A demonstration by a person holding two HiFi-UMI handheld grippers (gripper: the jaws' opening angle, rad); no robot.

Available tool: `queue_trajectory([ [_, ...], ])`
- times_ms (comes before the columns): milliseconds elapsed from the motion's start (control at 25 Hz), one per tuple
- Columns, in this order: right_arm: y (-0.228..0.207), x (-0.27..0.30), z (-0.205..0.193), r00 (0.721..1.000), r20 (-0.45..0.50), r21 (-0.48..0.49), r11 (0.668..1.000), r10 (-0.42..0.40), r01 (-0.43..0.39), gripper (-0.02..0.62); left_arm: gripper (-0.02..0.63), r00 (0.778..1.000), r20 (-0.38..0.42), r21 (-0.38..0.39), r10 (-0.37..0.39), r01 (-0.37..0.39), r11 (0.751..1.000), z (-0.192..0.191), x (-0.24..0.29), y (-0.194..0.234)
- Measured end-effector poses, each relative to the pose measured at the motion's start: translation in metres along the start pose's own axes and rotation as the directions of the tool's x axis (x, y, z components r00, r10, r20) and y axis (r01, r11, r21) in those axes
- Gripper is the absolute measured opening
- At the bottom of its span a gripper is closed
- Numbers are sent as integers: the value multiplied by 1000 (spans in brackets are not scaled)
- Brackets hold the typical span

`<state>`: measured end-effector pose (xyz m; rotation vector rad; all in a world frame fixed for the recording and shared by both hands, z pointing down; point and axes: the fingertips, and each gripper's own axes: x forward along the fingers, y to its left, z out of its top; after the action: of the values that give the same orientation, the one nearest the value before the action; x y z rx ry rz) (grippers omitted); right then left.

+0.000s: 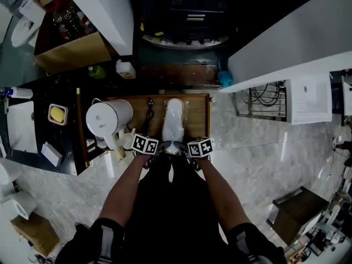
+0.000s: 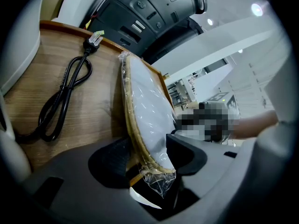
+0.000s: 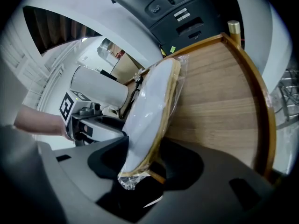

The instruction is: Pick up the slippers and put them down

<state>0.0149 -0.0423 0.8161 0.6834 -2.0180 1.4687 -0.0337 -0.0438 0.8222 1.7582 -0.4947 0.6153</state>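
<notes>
A pair of white slippers [image 1: 174, 120] with tan soles, wrapped in clear plastic, lies lengthwise on the wooden tray [image 1: 199, 120]. Both grippers meet at the pack's near end. My left gripper [image 1: 164, 147] has that end between its dark pads, which press on the tan sole edge and the white top [image 2: 145, 111]. My right gripper [image 1: 183, 147] grips the same end from the other side, pads against the slippers [image 3: 149, 106]. A crumpled tail of plastic [image 2: 159, 183] hangs behind the jaws. In the left gripper view its own gripper [image 2: 149, 155] is centred low; so is the right gripper [image 3: 147, 155] in its view.
A white kettle [image 1: 108, 117] stands on the tray's left end, with a black cable [image 2: 60, 106] coiled between it and the slippers. A dark appliance [image 1: 187, 15] sits behind the tray. A raised wooden rim [image 3: 261, 111] bounds the tray's right side. A wire rack [image 1: 268, 98] lies farther right.
</notes>
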Motion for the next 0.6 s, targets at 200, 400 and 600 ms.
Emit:
queue_trajectory([
  [200,9,-9,6,1000,18,-40,999,0,1,221,244,1000,19,-9,1,-1,1000,-1,-4,-5],
  [400,17,-16,9,999,32,-65,998,11,-9,221,244,998,57,-9,-2,3,1000,0,-10,-13],
  [600,25,-24,12,998,56,-83,996,28,-24,221,244,996,89,0,-9,9,1000,3,-19,-22],
])
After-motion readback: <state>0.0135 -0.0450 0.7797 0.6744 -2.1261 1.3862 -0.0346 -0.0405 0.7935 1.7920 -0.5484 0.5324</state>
